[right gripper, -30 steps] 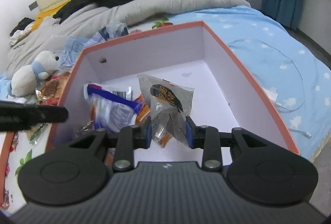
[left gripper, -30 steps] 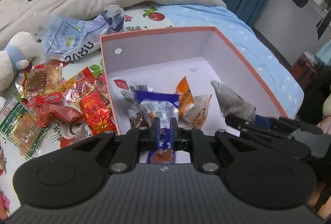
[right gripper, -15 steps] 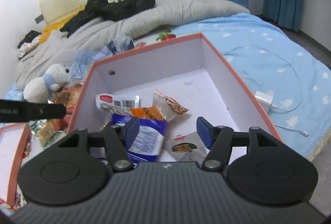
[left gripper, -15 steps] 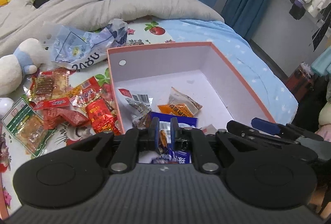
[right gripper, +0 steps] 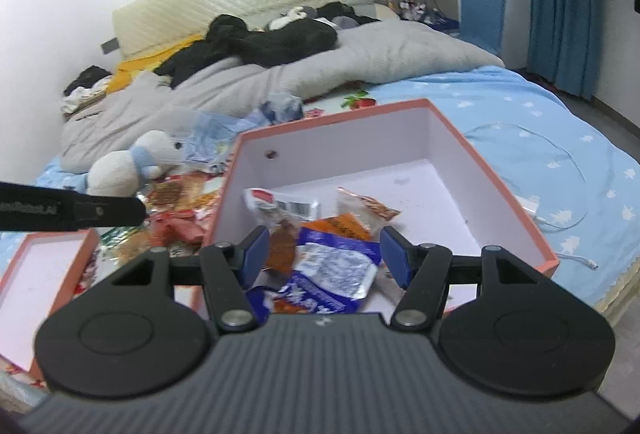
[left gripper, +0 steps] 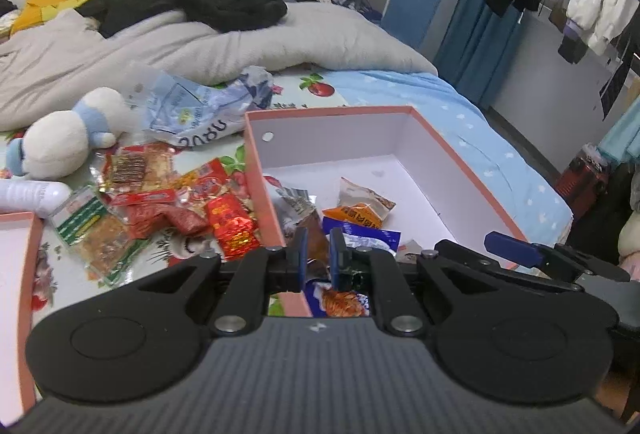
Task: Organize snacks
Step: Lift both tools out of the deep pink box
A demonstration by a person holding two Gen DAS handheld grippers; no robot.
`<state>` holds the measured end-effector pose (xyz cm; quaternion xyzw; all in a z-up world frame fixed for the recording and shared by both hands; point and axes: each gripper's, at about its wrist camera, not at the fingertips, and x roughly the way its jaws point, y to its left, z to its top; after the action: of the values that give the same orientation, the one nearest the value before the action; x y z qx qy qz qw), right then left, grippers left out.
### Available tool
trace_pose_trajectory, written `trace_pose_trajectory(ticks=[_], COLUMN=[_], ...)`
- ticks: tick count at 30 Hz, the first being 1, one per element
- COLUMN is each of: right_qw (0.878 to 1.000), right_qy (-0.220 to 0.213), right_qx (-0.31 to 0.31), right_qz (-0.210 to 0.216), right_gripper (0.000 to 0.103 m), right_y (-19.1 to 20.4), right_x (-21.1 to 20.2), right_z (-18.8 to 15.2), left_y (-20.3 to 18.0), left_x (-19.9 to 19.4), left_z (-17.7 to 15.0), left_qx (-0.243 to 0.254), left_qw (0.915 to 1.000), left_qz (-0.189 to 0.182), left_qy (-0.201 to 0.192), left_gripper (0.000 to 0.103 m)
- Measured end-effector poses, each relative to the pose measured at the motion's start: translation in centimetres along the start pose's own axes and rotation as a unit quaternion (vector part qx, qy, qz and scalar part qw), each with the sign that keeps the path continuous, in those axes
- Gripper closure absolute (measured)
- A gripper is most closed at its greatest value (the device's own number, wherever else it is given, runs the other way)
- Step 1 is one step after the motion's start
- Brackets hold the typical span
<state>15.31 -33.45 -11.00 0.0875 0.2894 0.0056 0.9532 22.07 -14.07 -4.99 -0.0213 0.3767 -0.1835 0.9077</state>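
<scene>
Hovering tools: the left gripper (left gripper: 317, 252) has its pads drawn almost together with nothing clearly pinched. The right gripper (right gripper: 324, 254) has just been opening and stands spread, empty.
Snacks placed: the blue packet (right gripper: 332, 270) and a few others lie in the near left corner of the pink box (left gripper: 260, 193).
Snacks waiting: the loose packets (left gripper: 168, 201) are heaped on the bedspread just beside the box's left wall.
Risk, box wall: the left tool sits over the near left rim. A low sweep toward the heap would likely catch that wall and shove or tip the light box.
Risk, packets: the foil looks slick and crinkly, so a pinch on a corner may slip or drag a neighbour along.
Risk, tools meeting: both tools hang over the same near corner and could knock together if they reach at once.
Risk, bedding: the soft bedding gives, so pressing down probably sinks packets rather than trapping them.
Open room: the far and right parts of the box floor are bare.
Crowded side: the shallow pink lid (right gripper: 48, 274) and the plush toy (left gripper: 64, 145) hem in the heap.
Right edge: a white cable (right gripper: 560, 153) lies on the blue sheet by the bed's edge, apart from the box.
</scene>
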Motion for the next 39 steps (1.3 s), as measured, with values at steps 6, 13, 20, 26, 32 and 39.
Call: trace_pose_trajectory(ticks=[6, 13, 20, 26, 32, 39], right_qw=[0.999, 0.998, 0.997, 0.997, 0.996, 0.995], right_qy=[-0.017, -0.018, -0.019, -0.024, -0.016, -0.007], right_qx=[-0.026, -0.047, -0.051, -0.041, -0.054, -0.065], right_qz=[0.022, 0.044, 0.051, 0.055, 0.069, 0.081], right_gripper=[0.040, 0.040, 0.040, 0.040, 0.040, 0.040], right_y=[2.9, 5.3, 6.1, 6.7, 8.0, 9.2], right_x=[-1.6, -2.8, -3.6, -4.3, -5.3, -6.6], right_z=[-0.7, -2.1, -3.7, -5.7, -7.5, -8.8], left_y=[1.5, 3.0, 3.8, 4.5, 5.6, 7.0], left_x=[-2.9, -5.6, -7.0, -7.8, -8.3, -9.1], left_z=[-1.6, -4.0, -6.2, -8.2, -10.3, -11.5], left_qx=[-0.013, -0.030, -0.052, -0.062, -0.078, -0.093], left_qw=[0.9997, 0.9988, 0.9979, 0.9970, 0.9958, 0.9941], left_qz=[0.015, 0.029, 0.030, 0.036, 0.045, 0.054], left_qy=[-0.015, -0.024, -0.026, -0.029, -0.016, -0.014], left_gripper=[0.090, 0.090, 0.090, 0.090, 0.090, 0.090])
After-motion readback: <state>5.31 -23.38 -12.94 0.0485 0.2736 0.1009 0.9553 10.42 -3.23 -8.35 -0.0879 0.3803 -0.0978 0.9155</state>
